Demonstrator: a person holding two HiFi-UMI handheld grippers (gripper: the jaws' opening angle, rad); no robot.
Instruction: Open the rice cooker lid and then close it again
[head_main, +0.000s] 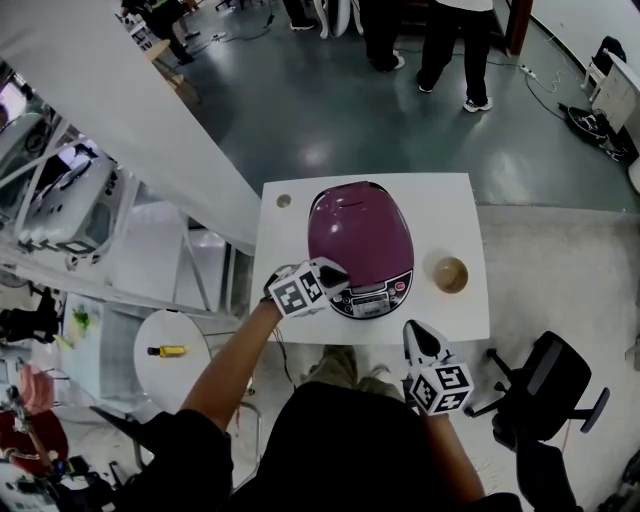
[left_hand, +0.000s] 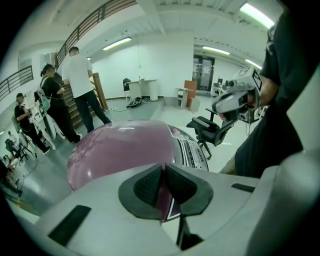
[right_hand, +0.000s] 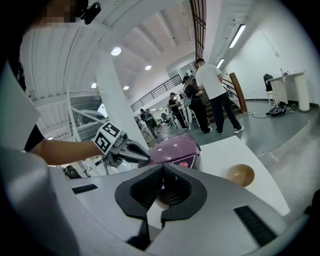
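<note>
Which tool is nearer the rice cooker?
Left. The left tool sits at the front left edge of the rice cooker; the right tool hangs clear, beyond the table.

Rice cooker (head_main: 360, 235) lid, at the left gripper (head_main: 337, 277) tip: glossy purple plastic, smooth, mirrors the lamps; front panel silvery. Claw pads (left_hand: 150, 185): matt black, ribbed; shell matt grey plastic. Table (head_main: 455, 200): white, matt, smooth. Bowl (head_main: 450, 274), right of claw: wood-look, smooth.

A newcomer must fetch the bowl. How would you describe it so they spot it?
Find the white square table. On it, right of the purple rice cooker as the person faces it, sits a round tan bowl. It is larger than the small tan disc at the far left corner.
</note>
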